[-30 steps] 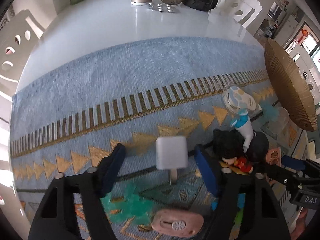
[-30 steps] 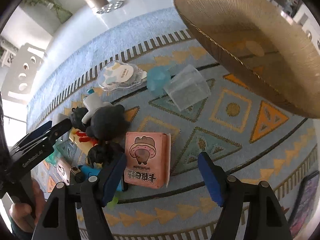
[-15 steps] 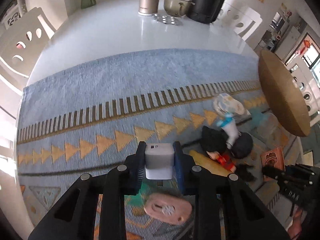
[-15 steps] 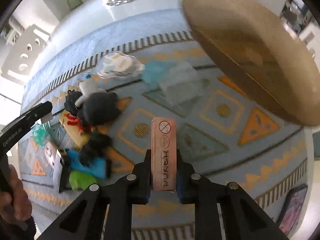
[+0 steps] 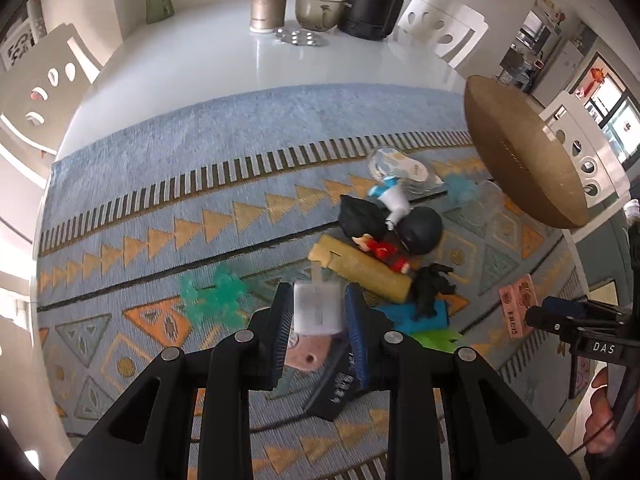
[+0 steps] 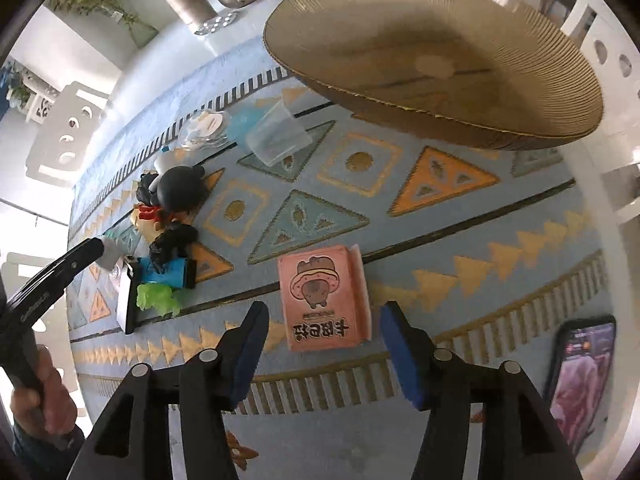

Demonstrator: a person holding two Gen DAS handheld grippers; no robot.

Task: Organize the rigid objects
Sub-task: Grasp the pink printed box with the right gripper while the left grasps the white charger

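The left tongs point(image 5: 319, 312) were clamped on a white charger block point(image 5: 318, 312), its flat sides pressed between the two blue pads and its prongs pointing forward, away from the handle. That grip looked chosen for the block's widest faces, so it would not twist while carried above the patterned rug point(image 5: 200, 152). Just beyond and to the right of those tongs lay the clutter waiting to be sorted: a yellow bar point(image 5: 360, 268), a doll with black hair point(image 5: 372, 224), a blue box point(image 5: 412, 316) and a green toy point(image 5: 434, 338) (the turquoise plastic piece point(image 5: 212, 292) sat apart, ahead to the left).

The right tongs point(image 6: 320, 344) stood wide apart, holding nothing. The pink carton point(image 6: 326, 300) lay flat on the rug in the gap ahead of the pads, face up and touching neither one. It seemed to have been set apart from the heap on purpose, as a sorted item.

The big ribbed brown bowl point(image 6: 440, 40) sat well ahead of the right tongs, past a tipped clear cup point(image 6: 278, 138), and looked the likely destination for the charger. A phone point(image 6: 580, 360) lay off to their right.
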